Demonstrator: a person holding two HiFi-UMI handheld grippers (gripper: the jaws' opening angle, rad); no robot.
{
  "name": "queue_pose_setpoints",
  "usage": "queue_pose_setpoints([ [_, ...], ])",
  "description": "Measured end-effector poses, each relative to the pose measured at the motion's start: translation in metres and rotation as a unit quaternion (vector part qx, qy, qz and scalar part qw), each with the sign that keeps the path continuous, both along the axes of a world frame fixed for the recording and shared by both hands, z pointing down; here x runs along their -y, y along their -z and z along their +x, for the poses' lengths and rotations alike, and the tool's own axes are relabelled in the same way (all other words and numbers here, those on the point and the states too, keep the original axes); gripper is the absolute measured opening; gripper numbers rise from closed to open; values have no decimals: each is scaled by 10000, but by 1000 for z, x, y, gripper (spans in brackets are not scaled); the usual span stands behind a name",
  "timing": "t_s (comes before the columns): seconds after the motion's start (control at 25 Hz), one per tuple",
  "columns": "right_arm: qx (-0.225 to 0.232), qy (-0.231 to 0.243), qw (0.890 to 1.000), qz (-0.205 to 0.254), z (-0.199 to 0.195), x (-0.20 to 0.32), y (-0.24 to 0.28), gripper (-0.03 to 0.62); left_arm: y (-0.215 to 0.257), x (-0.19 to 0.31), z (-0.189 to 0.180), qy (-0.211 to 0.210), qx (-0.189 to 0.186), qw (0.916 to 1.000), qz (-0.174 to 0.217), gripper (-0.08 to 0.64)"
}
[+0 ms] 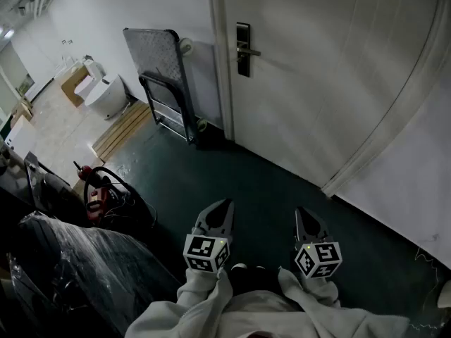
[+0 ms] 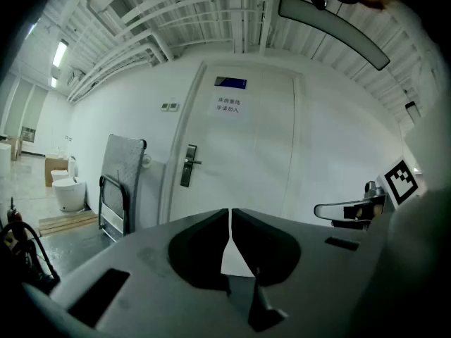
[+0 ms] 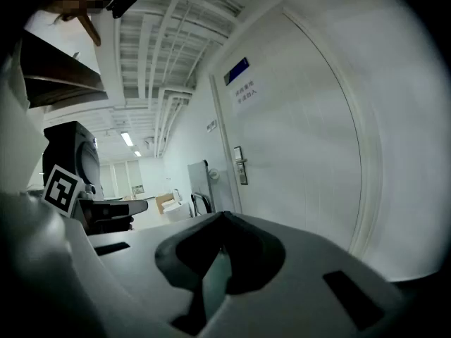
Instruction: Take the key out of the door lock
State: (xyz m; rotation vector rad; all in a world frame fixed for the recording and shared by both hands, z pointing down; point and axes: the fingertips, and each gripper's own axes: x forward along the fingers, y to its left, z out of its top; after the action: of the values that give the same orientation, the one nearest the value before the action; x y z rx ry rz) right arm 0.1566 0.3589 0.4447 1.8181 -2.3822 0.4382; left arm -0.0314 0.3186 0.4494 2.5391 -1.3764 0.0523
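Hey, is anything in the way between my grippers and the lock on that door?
Nothing visible. Only bare floor lies between the left hand-held gripper, the right hand-held gripper and the door lock. The folded trolley leans left of the door, off that path.

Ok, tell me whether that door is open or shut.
Shut: the door sits flush in its frame, and no gap shows along the edge by the lock plate.

light: dim head view | source: ceiling strip lights [image 2: 60, 51] | edges: fisheye-warped
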Motion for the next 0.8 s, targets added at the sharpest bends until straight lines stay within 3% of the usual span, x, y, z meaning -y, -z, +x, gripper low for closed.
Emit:
queue_pose_setpoints([
  [0.36, 69, 70, 9999, -114, -1, 2, -6, 52, 0, 0, 13, -119, -32, 9999, -54, 23],
  [0.8, 78, 110, 9998, -139, -14, 16, -9, 52, -4, 10, -1, -75, -34, 9999, -88, 23],
])
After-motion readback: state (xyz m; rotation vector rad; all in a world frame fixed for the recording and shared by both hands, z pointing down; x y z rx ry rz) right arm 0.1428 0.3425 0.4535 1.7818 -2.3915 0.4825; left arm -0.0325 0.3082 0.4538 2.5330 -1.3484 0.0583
